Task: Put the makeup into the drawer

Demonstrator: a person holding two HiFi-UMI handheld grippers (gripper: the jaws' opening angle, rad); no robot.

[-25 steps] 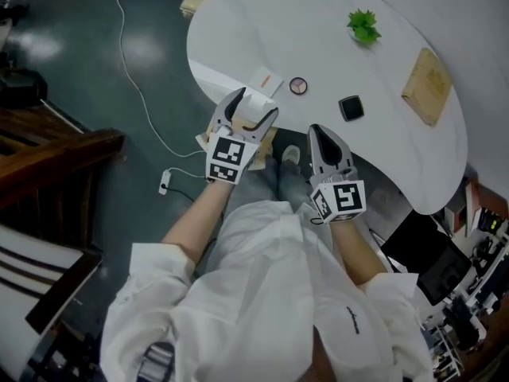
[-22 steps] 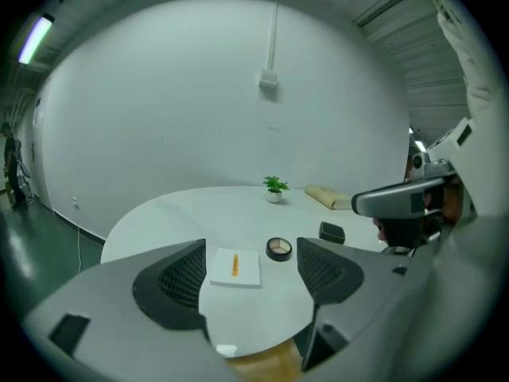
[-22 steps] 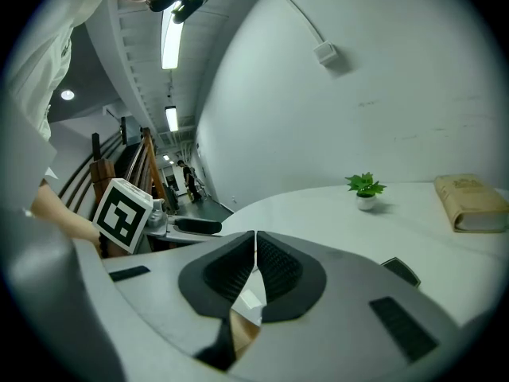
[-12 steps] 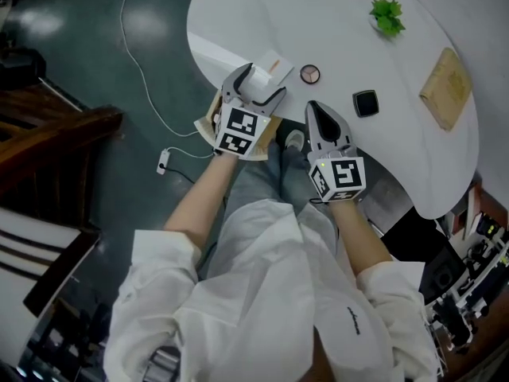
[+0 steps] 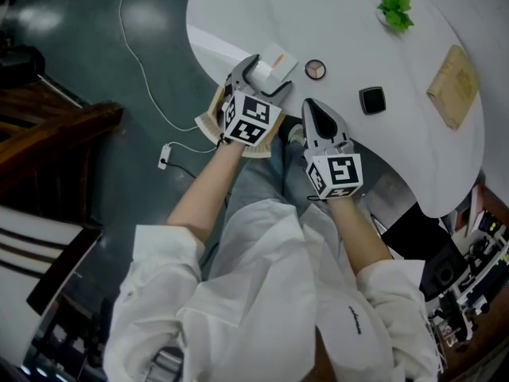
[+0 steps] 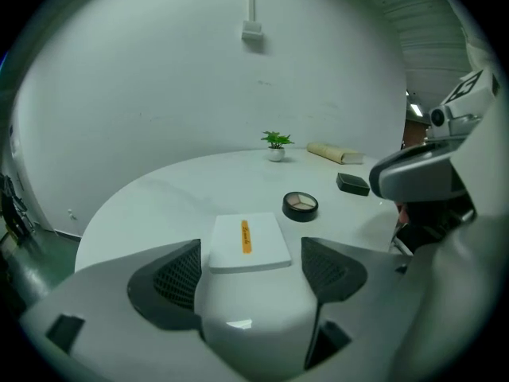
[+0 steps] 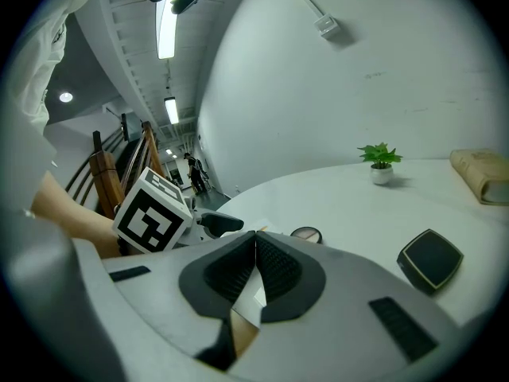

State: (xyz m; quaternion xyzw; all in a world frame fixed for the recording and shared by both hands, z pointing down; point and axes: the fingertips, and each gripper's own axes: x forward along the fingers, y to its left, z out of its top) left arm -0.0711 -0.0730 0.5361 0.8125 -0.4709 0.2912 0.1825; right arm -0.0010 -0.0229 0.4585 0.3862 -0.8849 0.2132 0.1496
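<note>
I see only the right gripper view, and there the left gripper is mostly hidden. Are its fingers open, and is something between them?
Observer: The left gripper has its fingers wide apart and they are opening; the pads press on nothing.
Operator: What lies in front of it?
Observer: A white box with an orange strip on top lies flat on the table, just ahead of the fingertips and in line with the gap.
Operator: And the round compact?
Observer: The round compact lies beyond the box, to the right in the left gripper view, and shows three shades.
</note>
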